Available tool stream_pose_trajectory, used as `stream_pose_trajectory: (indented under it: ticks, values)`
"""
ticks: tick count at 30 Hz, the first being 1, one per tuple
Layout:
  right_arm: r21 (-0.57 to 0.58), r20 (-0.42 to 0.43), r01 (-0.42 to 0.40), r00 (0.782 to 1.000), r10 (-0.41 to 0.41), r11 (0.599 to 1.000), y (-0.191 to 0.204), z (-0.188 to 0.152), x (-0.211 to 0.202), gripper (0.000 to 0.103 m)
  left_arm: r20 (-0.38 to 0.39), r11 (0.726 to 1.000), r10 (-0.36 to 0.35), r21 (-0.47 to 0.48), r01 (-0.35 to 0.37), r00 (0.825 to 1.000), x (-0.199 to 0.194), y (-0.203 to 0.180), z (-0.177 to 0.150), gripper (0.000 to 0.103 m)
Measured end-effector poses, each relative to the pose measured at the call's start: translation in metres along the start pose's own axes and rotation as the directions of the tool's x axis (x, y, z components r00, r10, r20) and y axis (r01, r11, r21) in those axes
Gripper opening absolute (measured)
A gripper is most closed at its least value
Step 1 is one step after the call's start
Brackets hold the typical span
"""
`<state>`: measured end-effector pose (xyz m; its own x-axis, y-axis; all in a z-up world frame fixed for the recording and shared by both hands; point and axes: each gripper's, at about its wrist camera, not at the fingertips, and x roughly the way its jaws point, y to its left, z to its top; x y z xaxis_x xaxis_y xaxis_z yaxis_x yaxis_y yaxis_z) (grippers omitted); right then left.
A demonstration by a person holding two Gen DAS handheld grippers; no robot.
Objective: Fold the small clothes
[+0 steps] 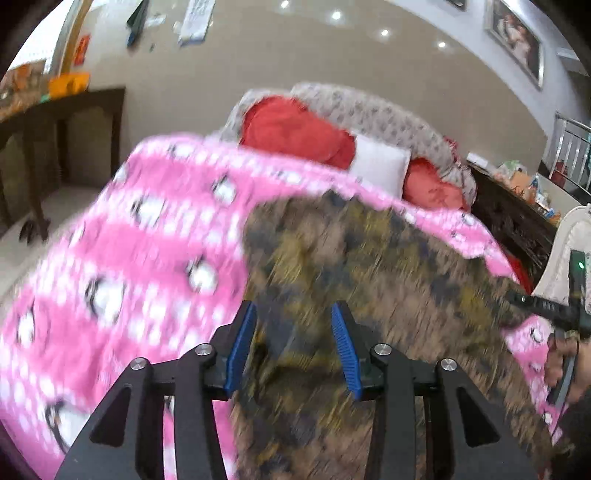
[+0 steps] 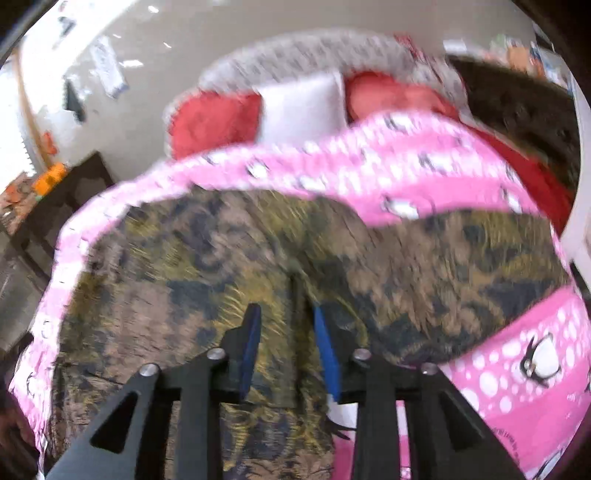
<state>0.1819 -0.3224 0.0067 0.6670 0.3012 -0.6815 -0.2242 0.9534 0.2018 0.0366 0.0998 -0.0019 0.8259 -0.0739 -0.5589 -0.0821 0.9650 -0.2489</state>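
The bed carries a pink penguin blanket (image 1: 122,251), and on this blanket lies the brown-and-yellow patterned garment (image 1: 369,266), blurred in both views. Behind the garment sit red pillows (image 1: 291,129) and a white pillow (image 1: 380,166). Over the garment, the left hand-held gripper (image 1: 293,347) and right hand-held gripper (image 2: 284,347) have fingers apart.

Both views are bright and evenly lit; recessed ceiling lights (image 1: 384,32) glare at twelve o'clock in the left view; motion blur smears the pink bedspread (image 1: 122,258) and patterned garment (image 2: 229,258), while the black gripper frames stay sharp; fisheye bending curves the walls, with dark vignette at the corners.
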Motion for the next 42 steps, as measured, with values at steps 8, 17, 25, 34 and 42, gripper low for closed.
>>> stream_pose_trajectory:
  ticks: [8, 17, 25, 34, 42]
  values:
    - [-0.127, -0.208, -0.040, 0.978, 0.012, 0.991, 0.025, -0.036, 0.055, 0.033, -0.281, 0.999, 0.040, 0.018, -0.036, 0.959, 0.100, -0.007, -0.014, 0.012]
    - [-0.056, -0.089, -0.037, 0.996, 0.032, 0.998, 0.032, 0.005, 0.047, 0.065, -0.186, 1.000, 0.016, -0.004, -0.017, 0.982, 0.114, -0.008, 0.040, 0.014]
    - [-0.001, -0.113, -0.041, 0.993, 0.041, 0.999, 0.017, 0.014, 0.062, 0.062, -0.302, 0.998, 0.038, -0.031, -0.050, 0.952, 0.143, 0.007, 0.030, 0.015]
    - [0.392, 0.095, 0.201, 0.962, -0.256, 0.898, -0.197, 0.029, -0.066, 0.062, -0.282, 0.994, -0.059, 0.072, 0.083, 0.958, 0.103, -0.017, -0.030, 0.036]
    - [0.857, 0.118, -0.087, 0.993, -0.029, 0.507, -0.362, -0.037, -0.059, 0.062, -0.285, 0.985, -0.049, 0.145, 0.094, 0.957, 0.105, -0.034, -0.040, 0.062]
